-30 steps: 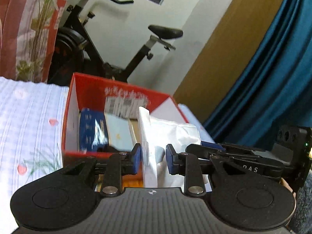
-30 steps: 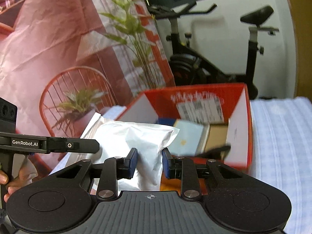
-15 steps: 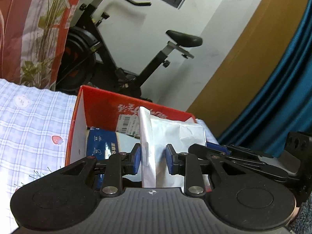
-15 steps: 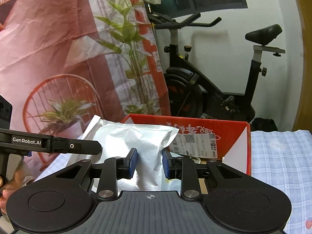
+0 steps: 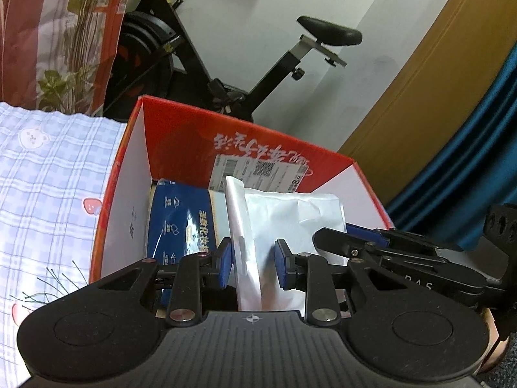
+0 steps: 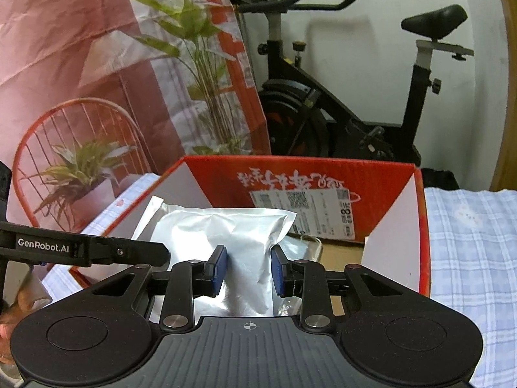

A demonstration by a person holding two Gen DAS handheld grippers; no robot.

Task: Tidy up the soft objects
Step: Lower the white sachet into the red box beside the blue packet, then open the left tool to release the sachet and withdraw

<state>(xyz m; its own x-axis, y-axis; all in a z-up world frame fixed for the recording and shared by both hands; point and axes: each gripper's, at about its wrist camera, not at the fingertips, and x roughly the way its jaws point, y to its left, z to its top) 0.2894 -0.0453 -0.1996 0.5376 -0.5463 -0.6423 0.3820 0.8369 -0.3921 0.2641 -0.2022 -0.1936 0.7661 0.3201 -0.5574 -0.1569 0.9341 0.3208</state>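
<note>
Change since a second ago: I am carrying the silver pouch (image 5: 284,223) down over the red box (image 5: 181,129); the box is filling more of both views than it did, and its far wall with the shipping label (image 6: 303,213) is now facing me square on.
Bed cover: the blue checked cloth (image 5: 48,177) is lying under the box, showing to its left in the left view and to its right in the right view.
Exercise bike: it (image 6: 355,113) is standing far behind the box against the white wall.
Red box: it is sitting open on the cover, white inside walls showing, cardboard floor bare at the far right.
Silver pouch: it is hanging inside the mouth of the box, toward its right half in the left view, upright on its edge, just beside the blue pack.
Blue pack: it (image 5: 181,223) is standing in the left part of the box, touching the pouch or very near it; I cannot tell which.
Left tongs (image 5: 253,266): I am pinching the pouch's near edge, blue pads on both faces.
Right tongs (image 6: 248,270): I am gripping the pouch's bulging lower part, both pads pressing into the foil.
</note>
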